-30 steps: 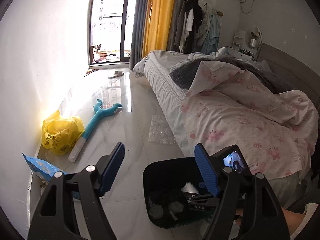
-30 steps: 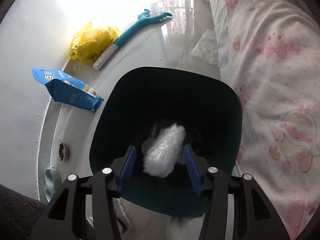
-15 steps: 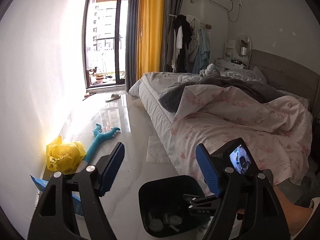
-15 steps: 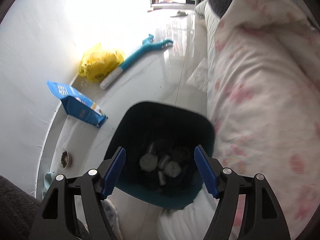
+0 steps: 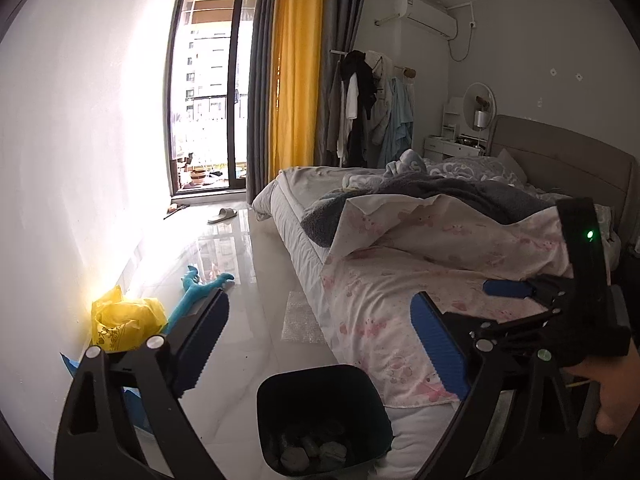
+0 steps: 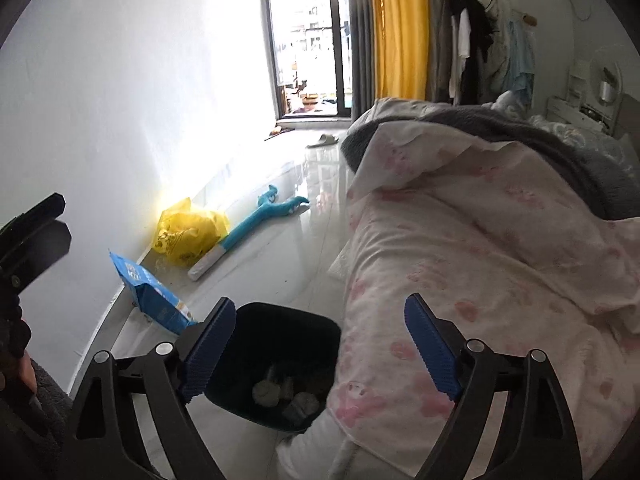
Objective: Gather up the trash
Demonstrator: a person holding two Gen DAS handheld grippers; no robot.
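A dark waste bin [image 5: 316, 374] [image 6: 280, 328] stands on the floor against the bed's corner. Crumpled white paper wads [image 5: 308, 450] [image 6: 266, 390] lie at its bottom. My left gripper [image 5: 320, 336] hangs above and before the bin, its jaws opening with nothing between them. My right gripper [image 6: 320, 344] is high above the bin, its jaws also opening and empty. Loose on the floor by the wall lie a yellow plastic bag [image 5: 120, 320] [image 6: 188, 232] and a blue packet [image 6: 152, 292]. A bubble-wrap sheet [image 5: 302, 316] lies beside the bed.
A bed [image 5: 400, 280] with a pink patterned quilt [image 6: 480, 240] fills the right side. A teal long-handled toy [image 5: 196, 284] [image 6: 260, 220] lies on the glossy floor near the bag. A slipper [image 5: 222, 215] sits by the balcony door. A white wall runs along the left.
My right gripper let the white fluffy wad drop into the bin, opened wide and rose well above it. My left gripper also rose and opened wider.
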